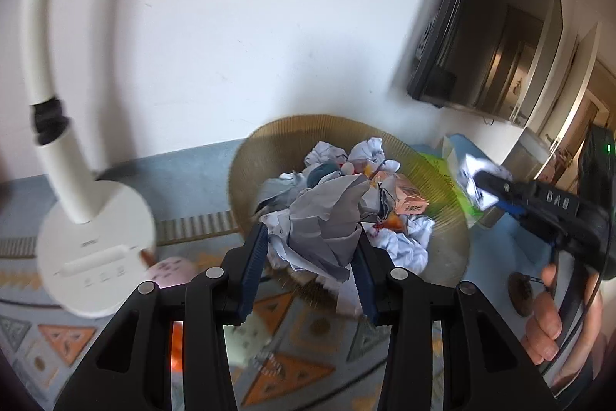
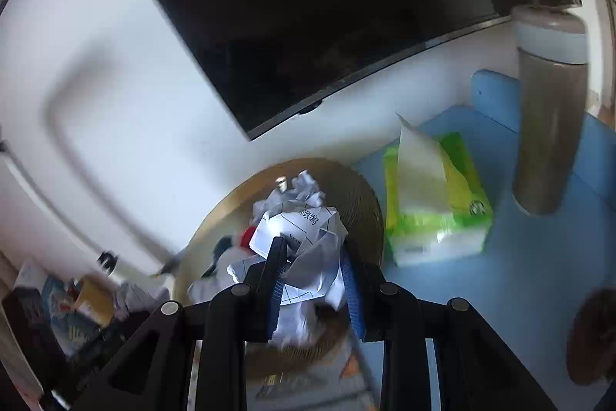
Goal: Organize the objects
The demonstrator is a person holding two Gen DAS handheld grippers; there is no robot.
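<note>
My left gripper is shut on a crumpled grey-white paper ball, held just in front of a round woven basket piled with several crumpled papers and scraps. In the right wrist view my right gripper is shut on a crumpled printed paper above the same basket. In the left wrist view the right gripper comes in from the right with its paper near the basket's right rim, and a person's hand holds it.
A white desk lamp stands left of the basket, with a pink object beside its base. A dark screen hangs on the wall behind. A green tissue pack and a grey flask stand on a blue mat to the right. A patterned cloth lies below.
</note>
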